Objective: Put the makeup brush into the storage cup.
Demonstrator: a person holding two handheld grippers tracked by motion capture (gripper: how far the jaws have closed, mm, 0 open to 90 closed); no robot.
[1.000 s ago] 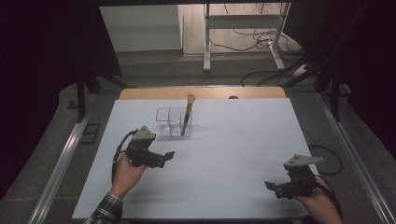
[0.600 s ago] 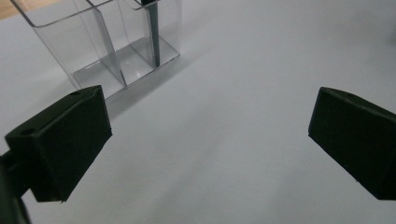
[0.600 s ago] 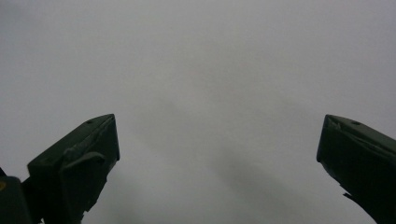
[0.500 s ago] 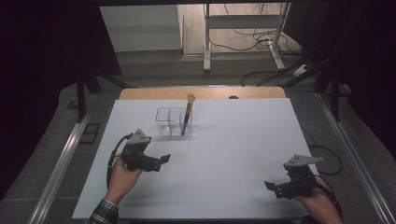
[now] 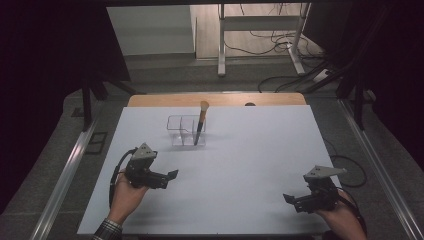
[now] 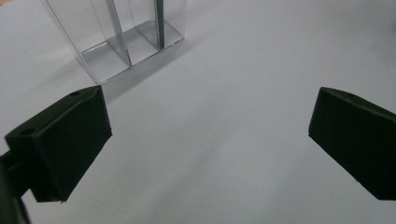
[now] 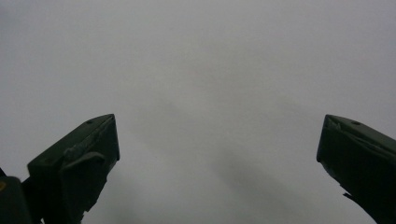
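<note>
A clear plastic organiser [image 5: 184, 131] with compartments stands on the white table [image 5: 250, 160] toward the back. A makeup brush [image 5: 201, 122] stands upright in its right compartment, dark handle down, tan bristles up. In the left gripper view the organiser [image 6: 116, 37] is at the top left, beyond the jaws. My left gripper [image 5: 169, 178] is at the front left, in front of the organiser, open and empty [image 6: 210, 140]. At the front right my right gripper [image 5: 292, 200] hovers over bare table, open and empty [image 7: 217, 163].
A wooden strip [image 5: 220, 99] runs along the table's far edge. Metal rails [image 5: 65, 175] flank both sides. Beyond the table lie a desk frame [image 5: 260, 30] and cables [image 5: 280, 80] on the floor.
My left gripper has drawn back toward the front left, away from the organiser. The right gripper has stayed put.
</note>
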